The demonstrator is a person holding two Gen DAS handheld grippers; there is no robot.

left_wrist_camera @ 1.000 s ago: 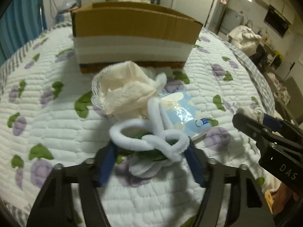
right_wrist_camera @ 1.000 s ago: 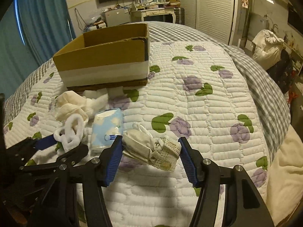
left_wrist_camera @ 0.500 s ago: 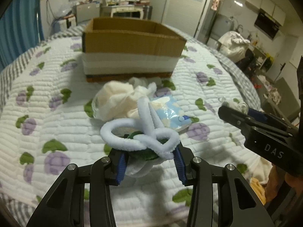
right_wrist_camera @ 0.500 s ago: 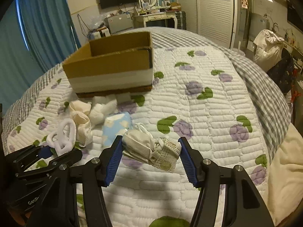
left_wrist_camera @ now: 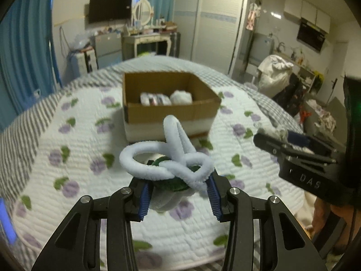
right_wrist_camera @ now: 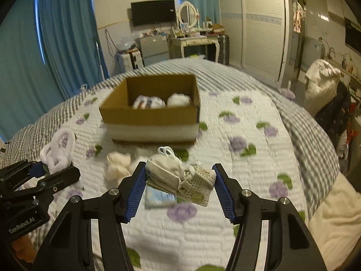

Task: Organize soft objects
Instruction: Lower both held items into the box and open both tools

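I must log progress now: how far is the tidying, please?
Done: two soft bundles lie in the cardboard box. In hand: left gripper holds the white fuzzy loops; right gripper holds the mesh cloth bundle. Left: cotton wad and blue packet on the quilt.

left tongs (left_wrist_camera: 179,195) clamp fuzzy white loops (left_wrist_camera: 167,158) | cardboard box (left_wrist_camera: 169,103) ahead | right tongs (left_wrist_camera: 293,149) alongside
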